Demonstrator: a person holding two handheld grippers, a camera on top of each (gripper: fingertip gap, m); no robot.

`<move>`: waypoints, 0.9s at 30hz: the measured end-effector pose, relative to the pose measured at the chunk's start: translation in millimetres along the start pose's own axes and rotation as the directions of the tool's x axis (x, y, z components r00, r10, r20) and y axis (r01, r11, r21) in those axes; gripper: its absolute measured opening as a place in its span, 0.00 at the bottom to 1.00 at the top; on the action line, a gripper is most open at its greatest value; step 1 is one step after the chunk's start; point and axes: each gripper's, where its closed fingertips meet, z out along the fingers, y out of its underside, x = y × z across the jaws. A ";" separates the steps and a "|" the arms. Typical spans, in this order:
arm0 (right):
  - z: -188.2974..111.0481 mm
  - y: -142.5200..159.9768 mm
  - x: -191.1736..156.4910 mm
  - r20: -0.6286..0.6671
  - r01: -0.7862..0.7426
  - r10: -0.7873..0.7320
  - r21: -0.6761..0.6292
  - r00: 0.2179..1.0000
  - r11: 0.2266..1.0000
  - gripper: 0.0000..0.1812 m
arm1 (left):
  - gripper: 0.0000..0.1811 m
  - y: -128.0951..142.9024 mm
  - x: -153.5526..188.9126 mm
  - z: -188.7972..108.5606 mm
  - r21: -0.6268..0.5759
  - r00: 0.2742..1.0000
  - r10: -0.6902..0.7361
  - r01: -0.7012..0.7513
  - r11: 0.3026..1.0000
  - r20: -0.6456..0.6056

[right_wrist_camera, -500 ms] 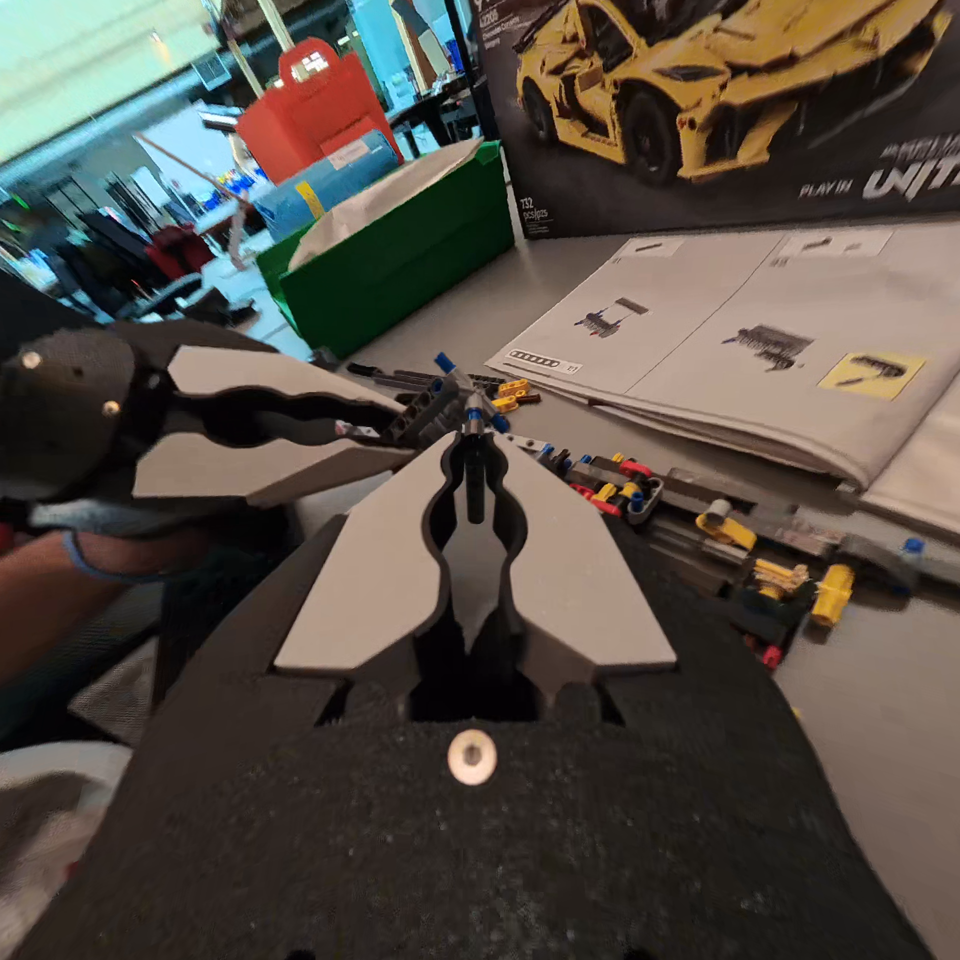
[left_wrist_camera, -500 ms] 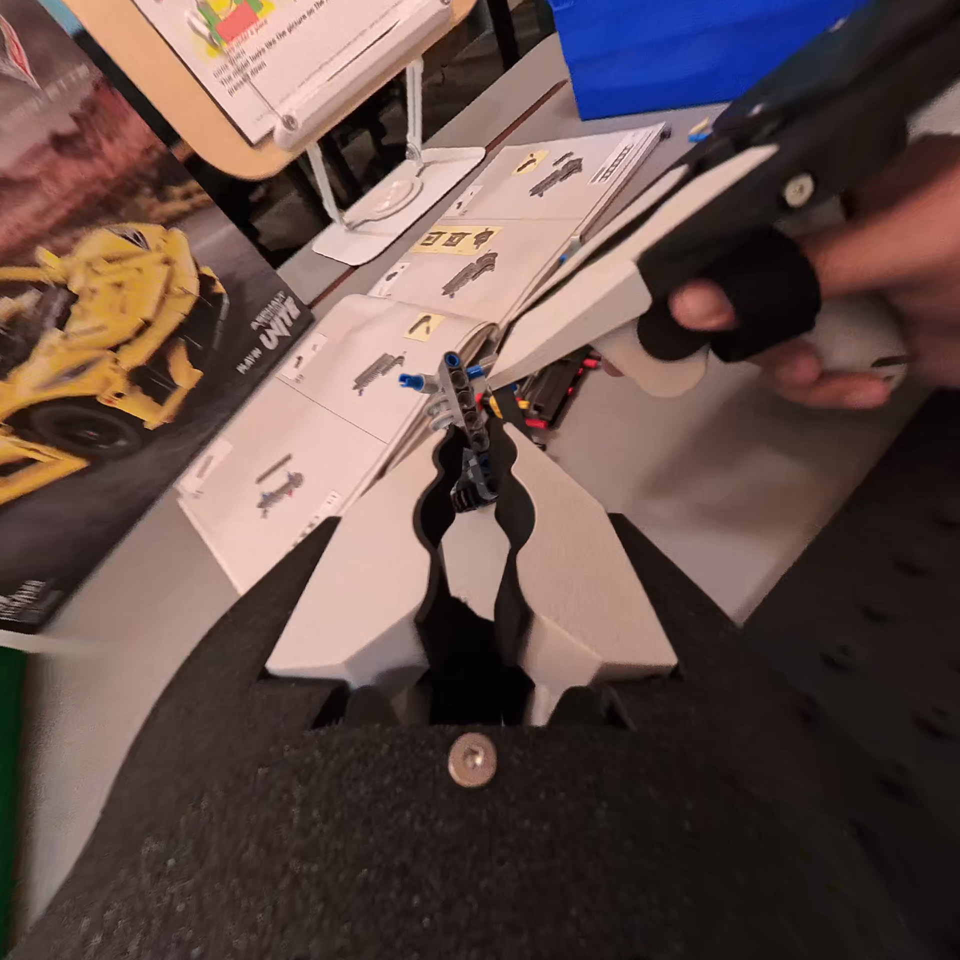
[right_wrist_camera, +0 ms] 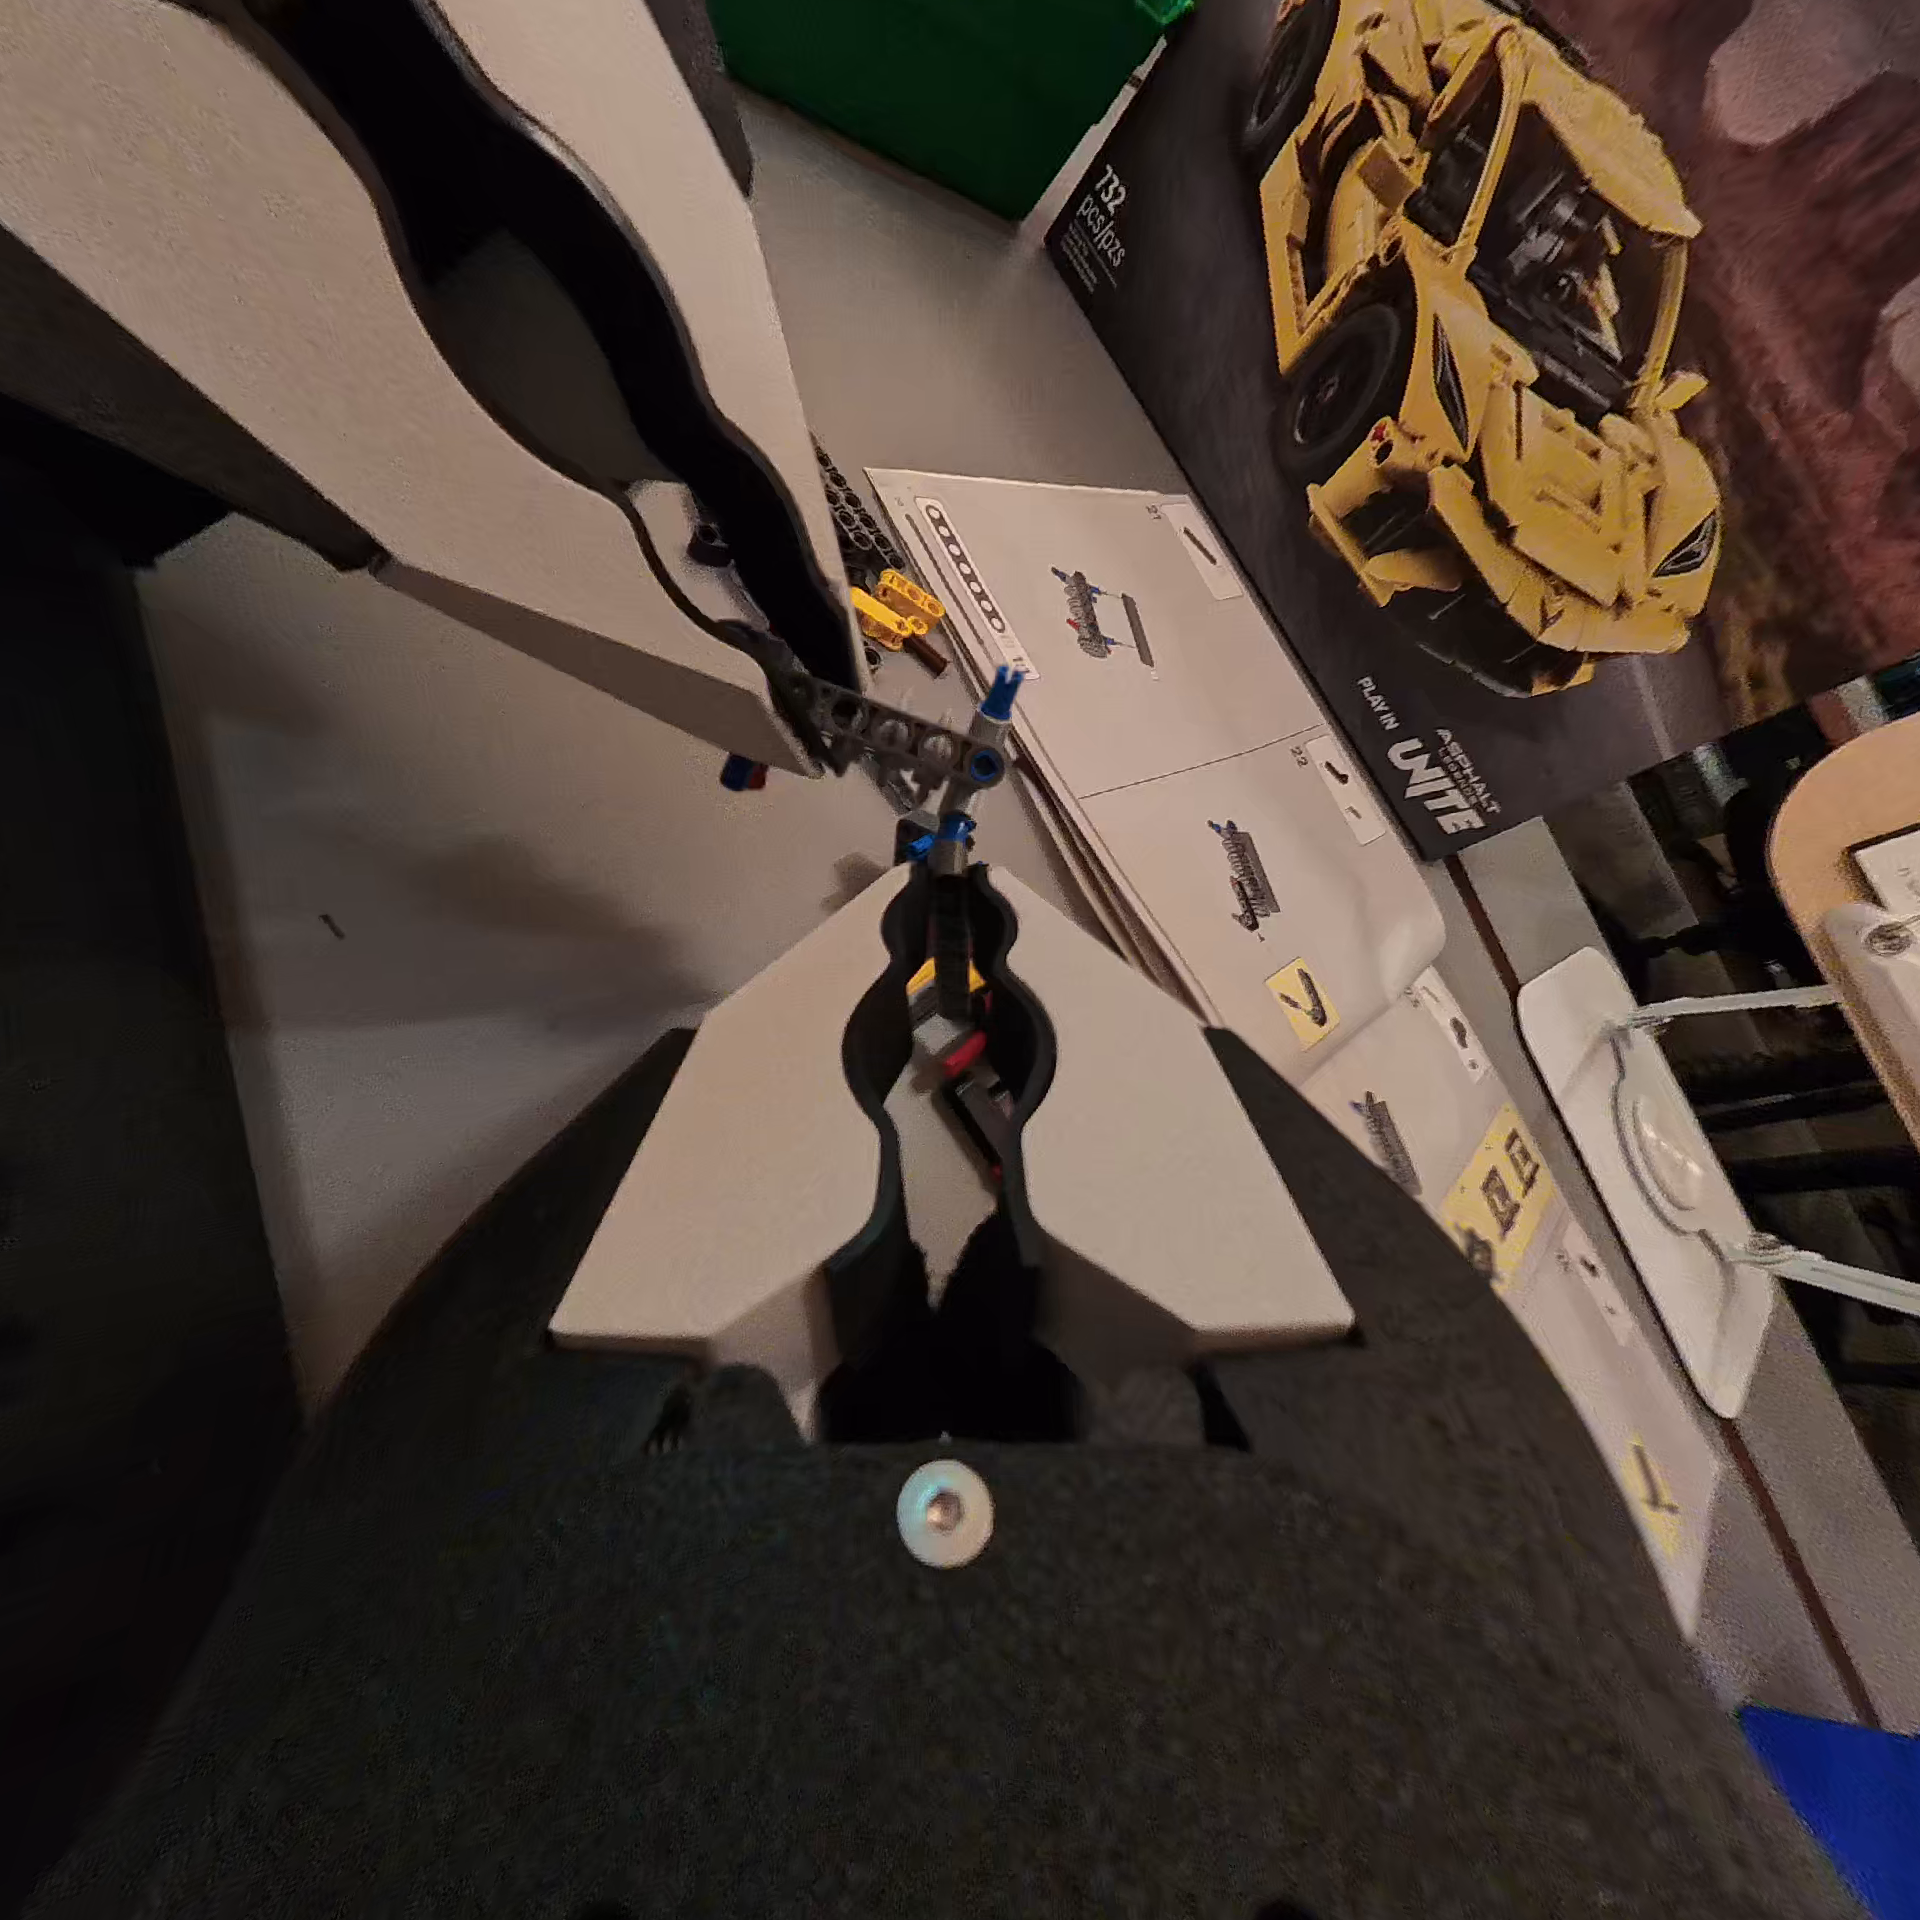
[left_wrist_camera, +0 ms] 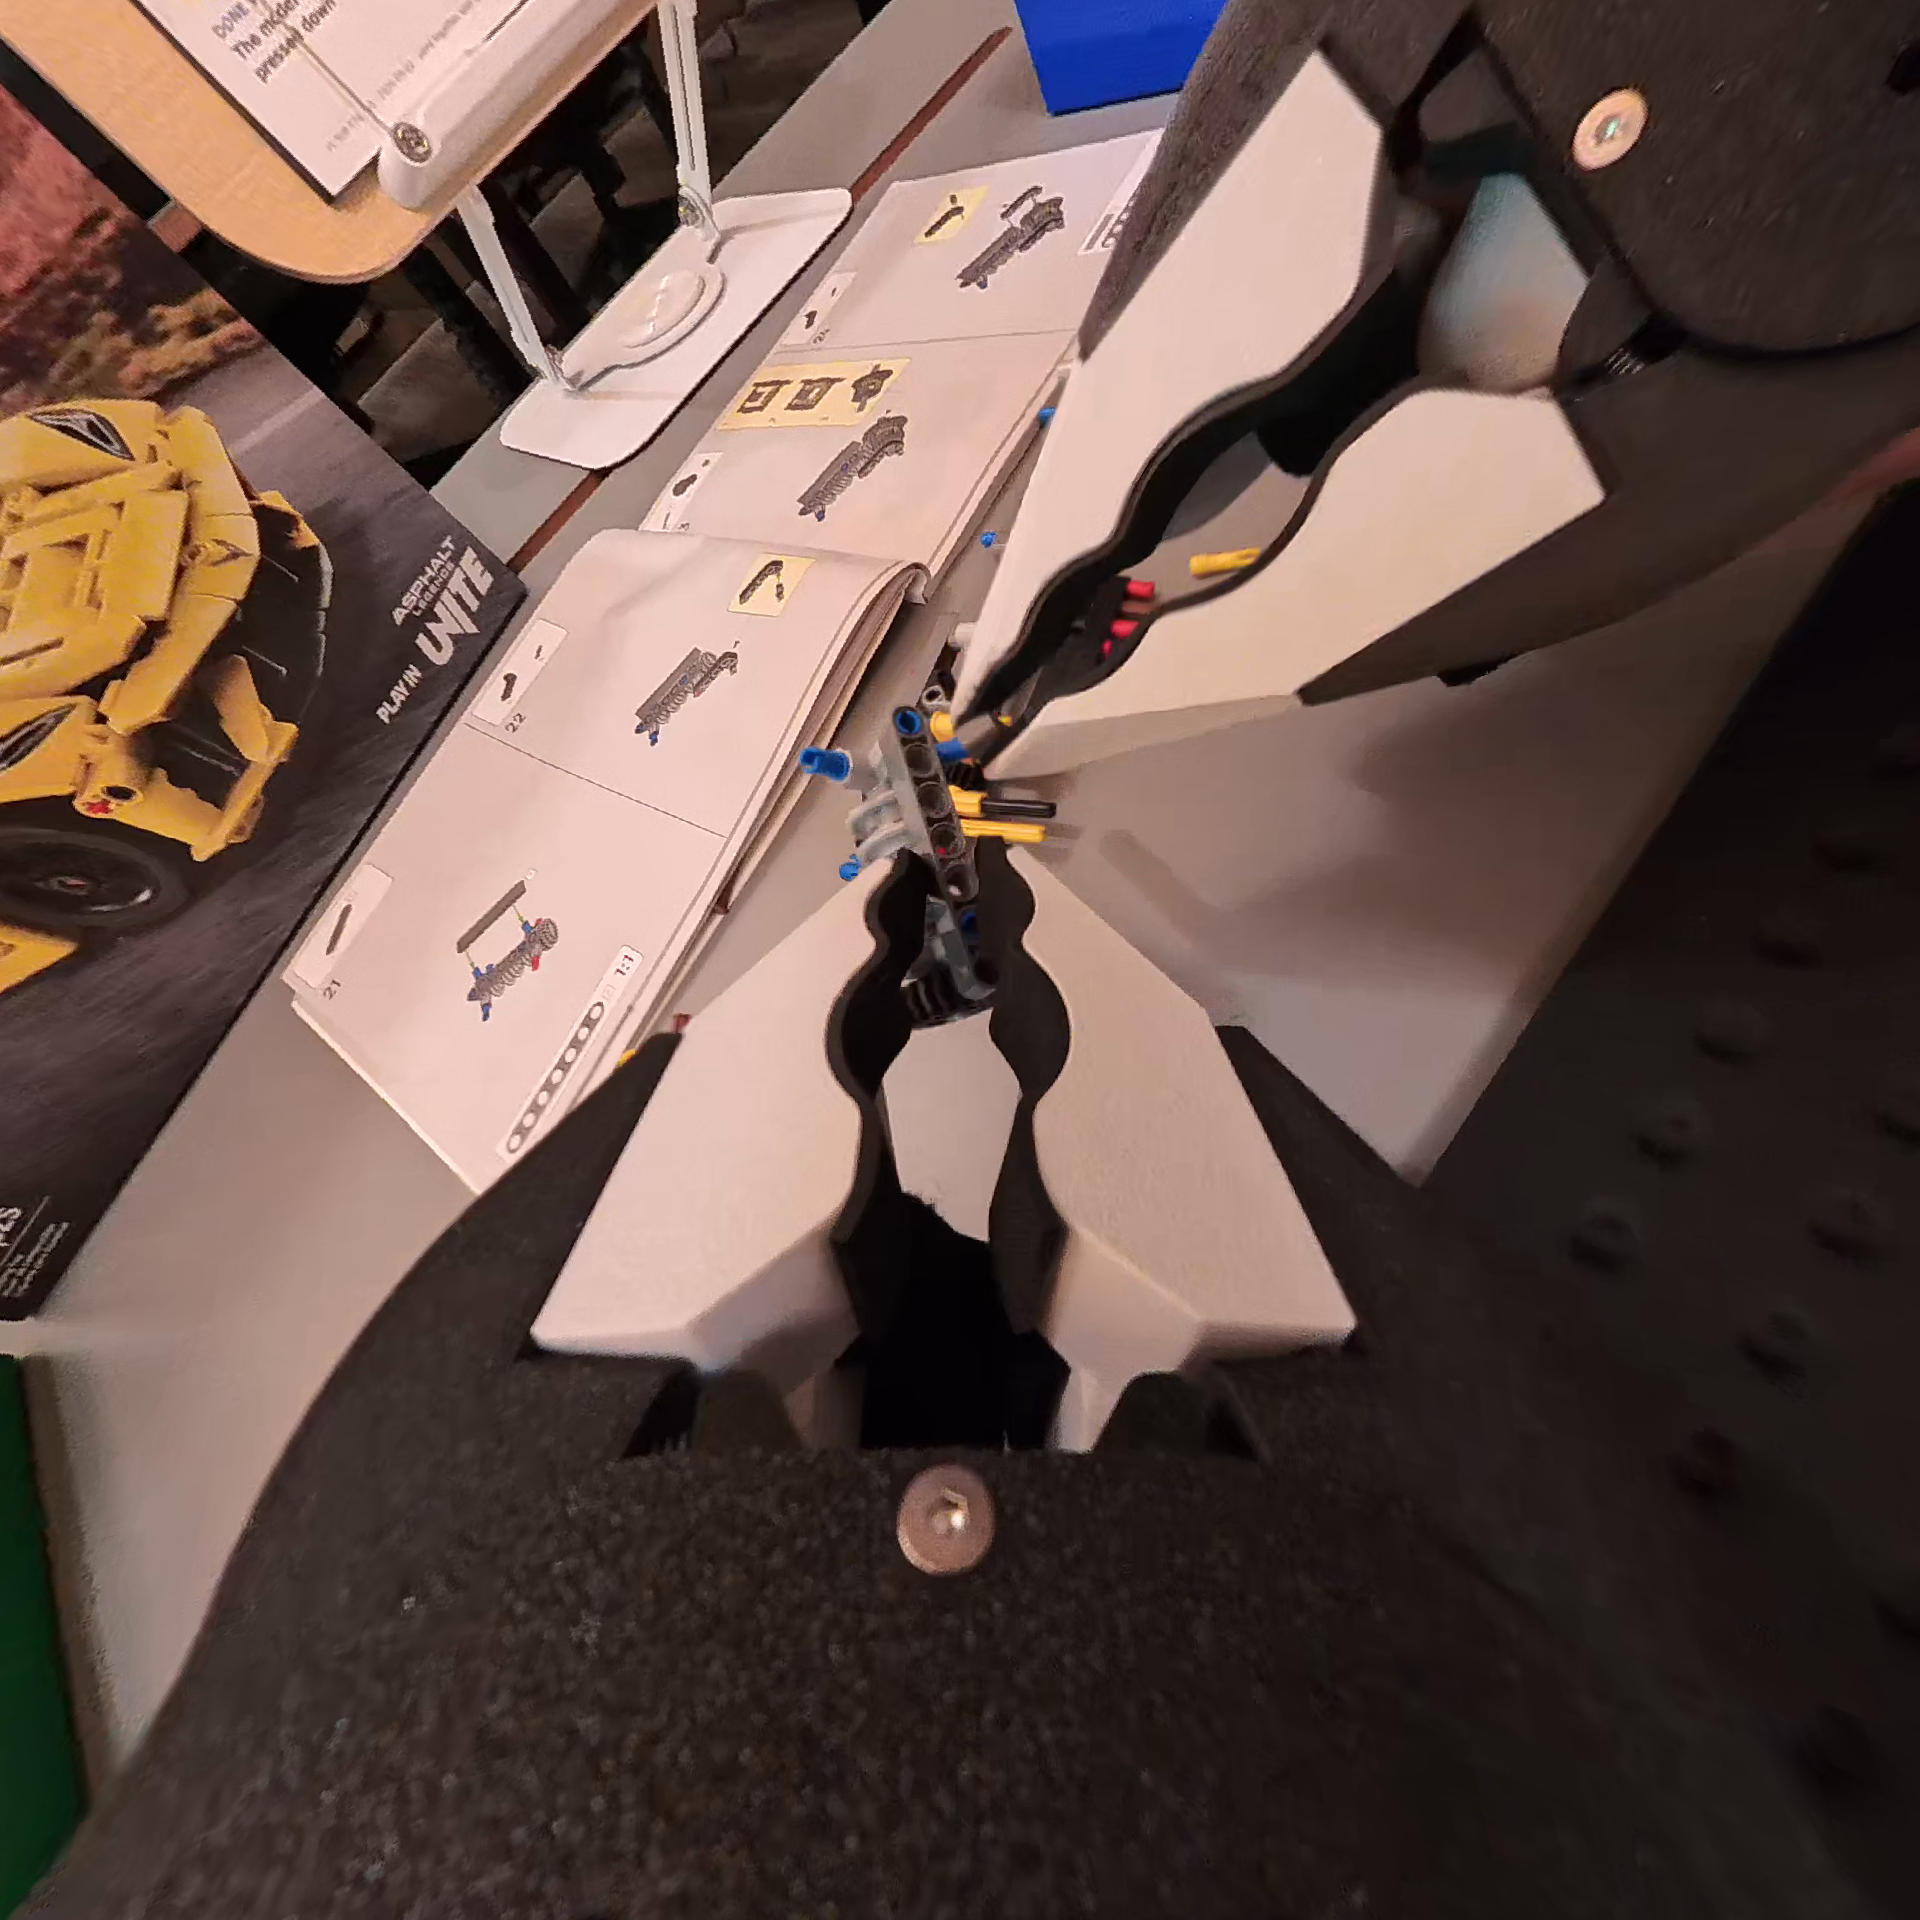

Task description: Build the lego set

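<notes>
My left gripper (left_wrist_camera: 940, 883) is clamped on the lower end of the lego assembly (left_wrist_camera: 925, 821), a dark holed beam with grey connectors and blue and yellow pins, held raised just beside the instruction booklet's (left_wrist_camera: 623, 790) near edge. My right gripper (right_wrist_camera: 945, 883) comes in from the side away from the booklet in the left wrist view; its jaws are closed on a thin black ridged piece (right_wrist_camera: 948, 935) whose far end carries a grey connector and a blue pin (right_wrist_camera: 938, 836). That connector touches the outer end of the assembly. In the right wrist view a second blue pin (right_wrist_camera: 1000, 694) stands up from that same end, over the booklet's corner. Loose yellow and dark parts (right_wrist_camera: 894, 608) lie on the grey table (right_wrist_camera: 436, 790) just beside the booklet. The set box (left_wrist_camera: 177, 644), with a yellow car pictured, stands along the booklet's far side. A white stand base (left_wrist_camera: 675, 322) sits past the booklet's other end.
</notes>
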 end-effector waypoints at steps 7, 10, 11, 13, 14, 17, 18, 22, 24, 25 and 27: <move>-6.8 -13.7 4.3 0.279 -0.600 0.555 0.112 0.784 0.792 0.04 | 0.05 -8.4 -1.3 -3.7 0.040 1.000 -0.014 0.014 0.999 -0.012; -5.7 -13.9 2.6 0.377 -0.762 0.688 0.079 0.620 0.643 0.04 | 0.05 -9.4 -1.1 -3.1 0.050 1.000 -0.014 0.015 0.999 -0.007; -5.3 -13.6 1.4 0.411 -0.808 0.724 0.055 0.554 0.587 0.04 | 0.05 -8.9 -0.4 -2.6 0.049 1.000 -0.008 0.008 0.999 -0.005; -5.6 -13.6 0.3 0.467 -0.881 0.777 0.008 0.422 0.473 0.04 | 0.05 -8.5 1.4 -1.7 0.047 1.000 0.005 -0.005 0.999 -0.002; -5.7 -13.2 -0.2 0.481 -0.893 0.783 0.001 0.394 0.449 0.04 | 0.05 -8.5 1.3 -1.4 0.049 1.000 0.008 -0.008 0.999 0.001; -7.2 -14.2 2.2 0.477 -0.891 0.778 0.024 0.409 0.454 0.04 | 0.05 -9.6 -1.2 0.0 0.073 0.999 -0.028 0.026 0.997 0.024; -7.5 -14.2 2.3 0.468 -0.880 0.773 0.022 0.429 0.475 0.04 | 0.05 -8.0 -1.6 1.0 0.074 0.999 -0.030 0.028 0.997 0.031; -7.9 -14.5 0.5 0.426 -0.823 0.745 -0.003 0.512 0.568 0.04 | 0.05 -1.5 -5.0 4.8 0.054 0.996 0.025 -0.030 0.998 0.081; -9.5 -16.2 0.4 0.459 -0.846 0.766 -0.057 0.449 0.530 0.04 | 0.05 -0.9 -6.7 5.9 0.050 0.993 0.057 -0.062 0.997 0.107; -9.5 -15.6 0.8 0.474 -0.863 0.784 -0.088 0.402 0.497 0.04 | 0.05 -2.3 -6.9 5.8 0.057 0.992 0.056 -0.063 0.996 0.113; -8.5 -14.7 2.2 0.491 -0.901 0.815 -0.127 0.307 0.415 0.04 | 0.04 -4.4 -8.2 6.4 0.067 0.992 0.017 -0.026 0.997 0.122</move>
